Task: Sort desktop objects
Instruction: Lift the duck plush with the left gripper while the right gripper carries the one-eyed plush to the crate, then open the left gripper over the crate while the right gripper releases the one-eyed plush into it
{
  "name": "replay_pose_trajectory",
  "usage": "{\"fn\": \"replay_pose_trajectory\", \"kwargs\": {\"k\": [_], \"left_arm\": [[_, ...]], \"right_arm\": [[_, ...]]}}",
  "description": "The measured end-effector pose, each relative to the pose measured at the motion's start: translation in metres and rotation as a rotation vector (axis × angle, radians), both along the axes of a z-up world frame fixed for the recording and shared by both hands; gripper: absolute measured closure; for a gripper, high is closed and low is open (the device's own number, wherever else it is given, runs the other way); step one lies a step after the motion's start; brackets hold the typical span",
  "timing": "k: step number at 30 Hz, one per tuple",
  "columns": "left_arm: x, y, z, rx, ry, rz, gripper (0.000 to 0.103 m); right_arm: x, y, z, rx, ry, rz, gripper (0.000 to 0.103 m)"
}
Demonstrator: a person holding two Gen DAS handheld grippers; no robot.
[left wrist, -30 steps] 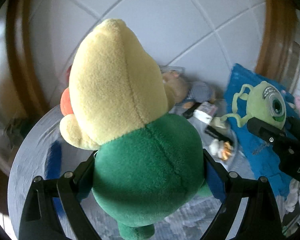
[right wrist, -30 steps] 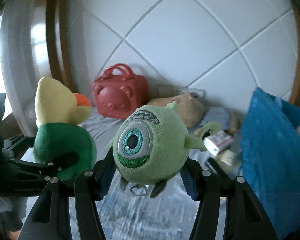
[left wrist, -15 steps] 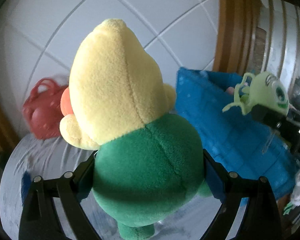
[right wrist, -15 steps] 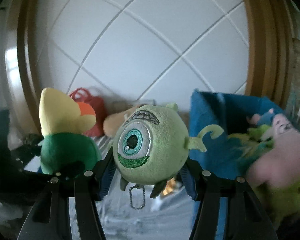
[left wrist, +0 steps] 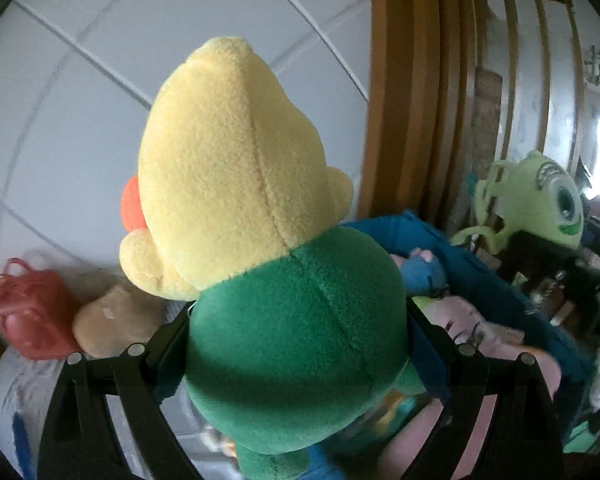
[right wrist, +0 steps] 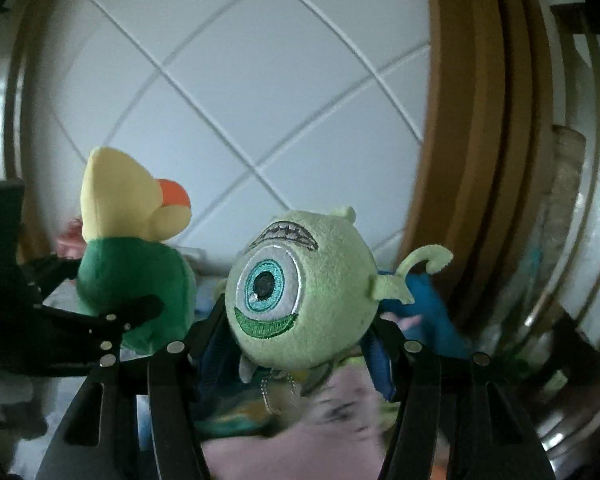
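Left wrist view: my left gripper (left wrist: 298, 344) clamps the green body of the yellow-headed plush (left wrist: 260, 248), fingers spread wide around it. Below and to the right lies the blue bin (left wrist: 484, 280), its near rim just beside the plush, soft toys already inside. A red bag (left wrist: 28, 316) and a tan plush (left wrist: 116, 320) sit at the far left against the tiled wall (left wrist: 140, 60).

Right wrist view: my right gripper (right wrist: 296, 332) pinches the one-eyed green plush (right wrist: 300, 292) at moderate width. A wooden frame (right wrist: 472, 160) bounds the right side closely; open space remains above.
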State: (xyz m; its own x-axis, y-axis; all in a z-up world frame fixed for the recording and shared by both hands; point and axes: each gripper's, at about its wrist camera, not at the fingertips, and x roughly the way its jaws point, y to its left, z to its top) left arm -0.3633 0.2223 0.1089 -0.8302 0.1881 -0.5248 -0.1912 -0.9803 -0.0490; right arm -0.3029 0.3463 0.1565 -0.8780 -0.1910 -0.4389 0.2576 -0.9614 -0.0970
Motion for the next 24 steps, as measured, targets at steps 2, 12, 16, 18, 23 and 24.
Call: {"fn": "replay_pose_trajectory", "kwargs": {"k": [2,12,16,18,23,24], "left_arm": [[-0.025,0.024,-0.01,-0.019,-0.049,-0.007,0.009],[-0.109,0.079,-0.086,-0.056,-0.243,0.036,0.009],[-0.121,0.076,-0.102,-0.019,-0.287,0.079,0.006],[-0.117,0.07,-0.105,-0.032,-0.269,0.106,0.006],[-0.099,0.081,-0.093,-0.109,-0.153,0.089,0.005],[-0.095,0.083,-0.09,-0.123,-0.129,0.079,0.004]], "right_arm": [[-0.026,0.018,-0.007,0.008,-0.034,-0.017,0.044],[-0.128,0.082,-0.069,-0.063,-0.198,-0.059,0.044],[-0.143,0.09,-0.085,-0.052,-0.263,-0.075,0.043],[-0.144,0.093,-0.088,-0.06,-0.28,-0.057,0.042],[-0.141,0.104,-0.086,-0.091,-0.268,-0.044,0.031],[-0.14,0.104,-0.088,-0.095,-0.268,-0.042,0.03]]}}
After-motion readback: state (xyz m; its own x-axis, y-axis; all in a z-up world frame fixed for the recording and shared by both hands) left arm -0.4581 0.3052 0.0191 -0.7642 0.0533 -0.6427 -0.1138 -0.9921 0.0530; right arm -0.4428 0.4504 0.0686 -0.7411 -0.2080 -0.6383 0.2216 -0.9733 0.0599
